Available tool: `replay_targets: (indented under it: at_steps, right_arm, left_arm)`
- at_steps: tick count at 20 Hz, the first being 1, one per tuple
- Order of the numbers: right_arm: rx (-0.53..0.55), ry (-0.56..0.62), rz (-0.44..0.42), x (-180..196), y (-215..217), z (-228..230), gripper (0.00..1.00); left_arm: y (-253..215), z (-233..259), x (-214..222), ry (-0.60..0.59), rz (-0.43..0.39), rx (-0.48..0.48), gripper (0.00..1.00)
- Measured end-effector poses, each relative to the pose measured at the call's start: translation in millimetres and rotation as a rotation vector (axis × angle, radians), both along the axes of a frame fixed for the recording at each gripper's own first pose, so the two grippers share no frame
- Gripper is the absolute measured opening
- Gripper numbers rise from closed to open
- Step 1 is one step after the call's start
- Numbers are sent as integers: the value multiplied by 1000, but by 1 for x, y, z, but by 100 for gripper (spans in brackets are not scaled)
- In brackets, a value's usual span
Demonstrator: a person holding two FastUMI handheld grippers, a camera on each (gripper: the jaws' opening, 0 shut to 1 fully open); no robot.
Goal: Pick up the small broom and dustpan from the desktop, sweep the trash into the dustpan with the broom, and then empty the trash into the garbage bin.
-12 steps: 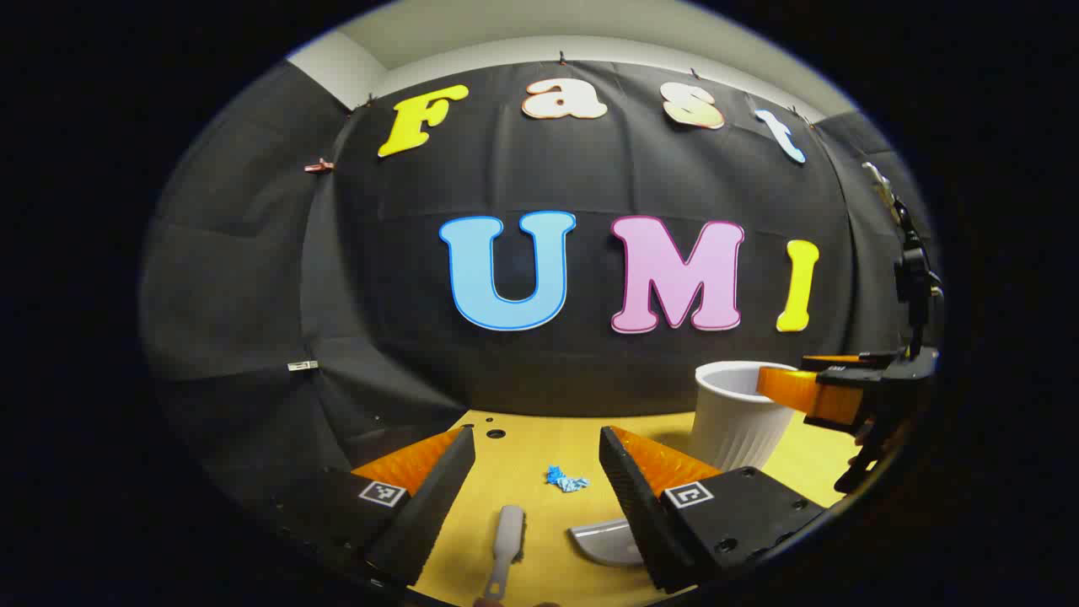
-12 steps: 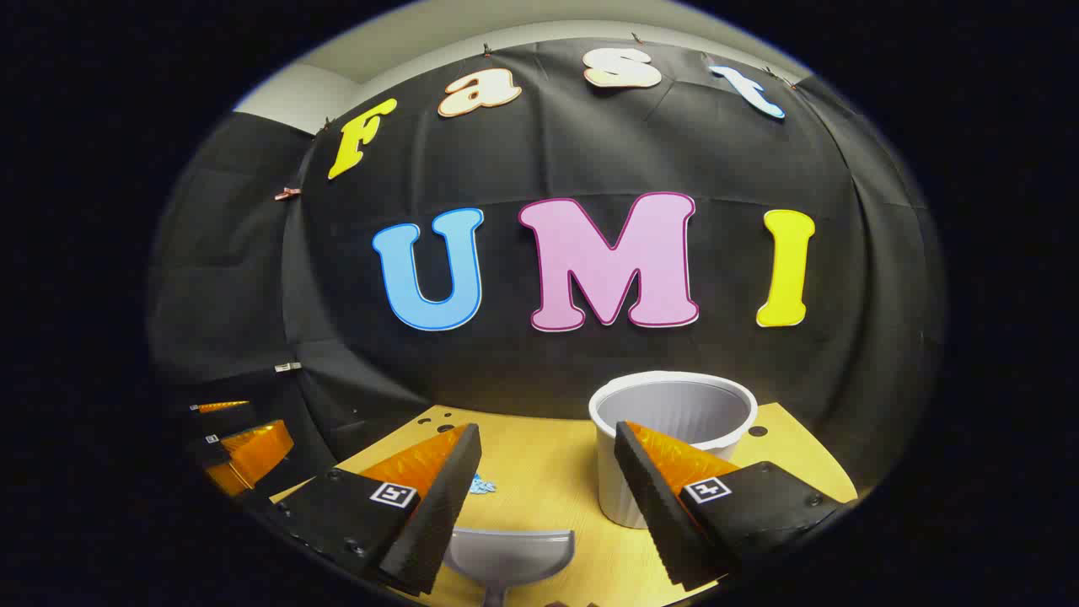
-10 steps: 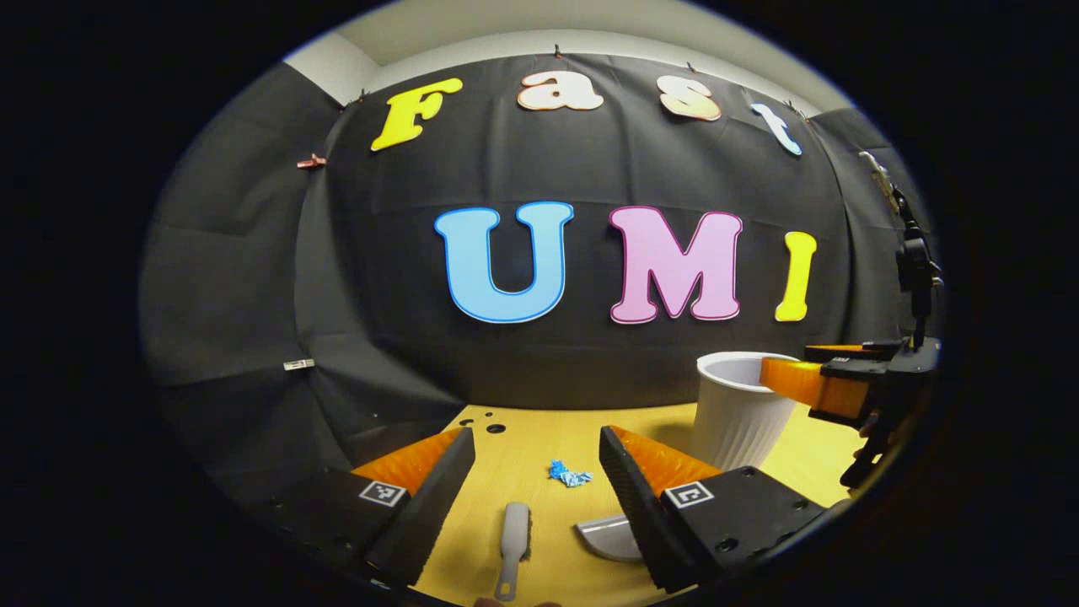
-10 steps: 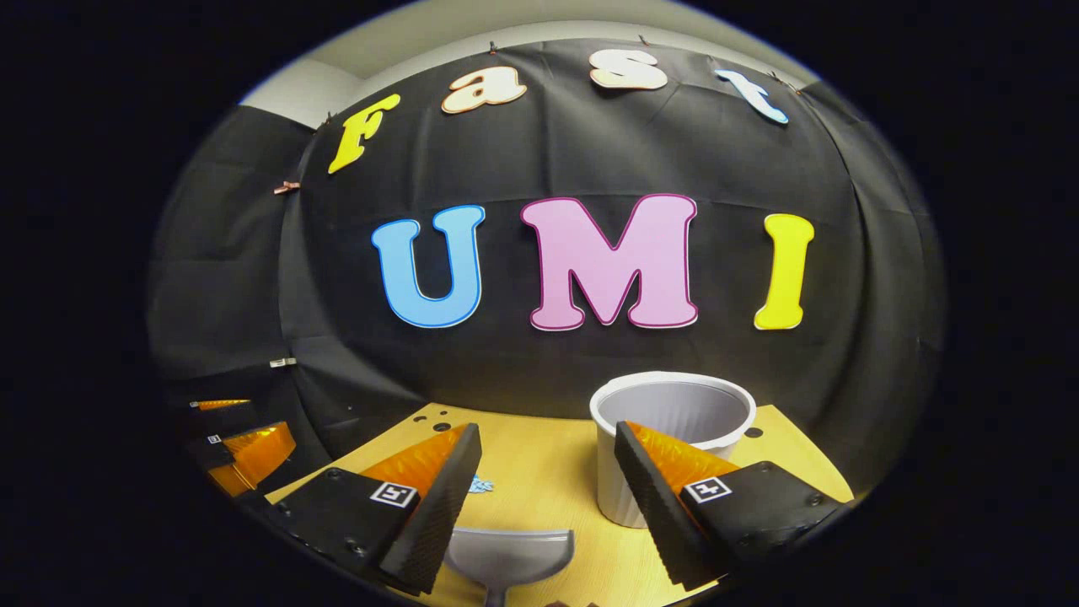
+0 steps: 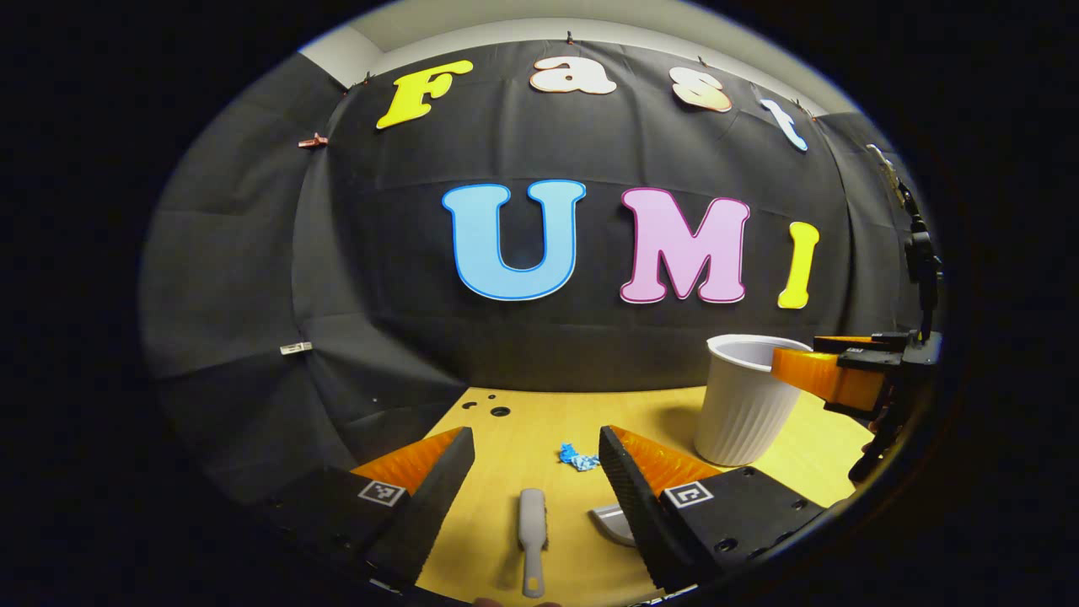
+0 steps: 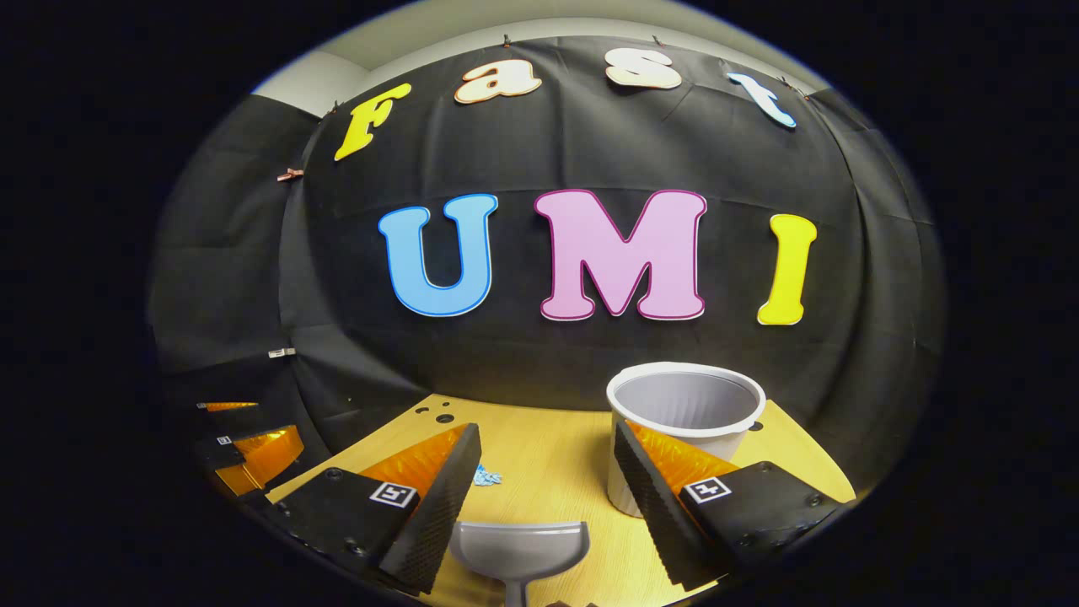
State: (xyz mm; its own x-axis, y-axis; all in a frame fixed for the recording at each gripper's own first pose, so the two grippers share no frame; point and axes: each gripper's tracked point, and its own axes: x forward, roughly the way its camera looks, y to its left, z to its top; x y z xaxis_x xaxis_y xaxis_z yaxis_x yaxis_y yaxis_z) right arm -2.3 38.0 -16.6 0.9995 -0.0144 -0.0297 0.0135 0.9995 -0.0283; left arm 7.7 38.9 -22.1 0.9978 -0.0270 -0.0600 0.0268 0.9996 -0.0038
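A small grey broom (image 5: 532, 533) lies on the wooden desktop (image 5: 539, 421), just ahead of my open left gripper (image 5: 537, 443) and between its fingers. Blue scraps of trash (image 5: 577, 458) lie beyond it, seen again as trash (image 6: 486, 477) past my right gripper's left finger. The grey dustpan (image 6: 518, 550) rests flat, mouth away from me, below my open right gripper (image 6: 548, 438); a corner of the dustpan (image 5: 614, 521) peeks out beside my left gripper's right finger. A white ribbed garbage bin (image 6: 684, 421) stands upright at the right; the bin (image 5: 746, 396) is empty as far as I can see.
The right gripper (image 5: 830, 375) hovers near the bin's rim at the far right of the left gripper view. The left gripper (image 6: 249, 447) shows at the far left of the right gripper view. Black cloth walls close the desk's back and left sides. Small holes (image 5: 499, 411) mark the desktop's far left.
Both cameras have tilted slightly downward and drawn back a little. More of the broom handle and the dustpan shows. Nothing on the desk has moved.
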Motion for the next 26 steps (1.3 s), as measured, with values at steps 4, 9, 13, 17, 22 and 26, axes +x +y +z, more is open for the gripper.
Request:
replay_targets:
  at_steps: [4, 9, 13, 17, 22, 26]
  right_arm:
    - [-4, 6, 9, 2, 9, -4, 99]
    - [-4, 33, 22, 1, 12, -15, 99]
    - [4, 63, 19, 1, 10, -25, 99]
    - [9, 93, 30, 0, 8, -36, 99]
    - [6, 126, 30, -3, 4, -47, 99]
    - [14, 160, 32, -8, 1, -58, 99]
  left_arm:
    - [-5, -6, 4, 14, -32, 10, 95]
    - [0, -13, 4, 34, -19, 37, 95]
    - [-6, -26, 6, 76, -60, -14, 95]
    - [3, -55, 11, 165, -71, 8, 95]
    - [12, -101, 21, 312, -92, 4, 95]
    - [10, -151, 29, 455, -122, -29, 96]
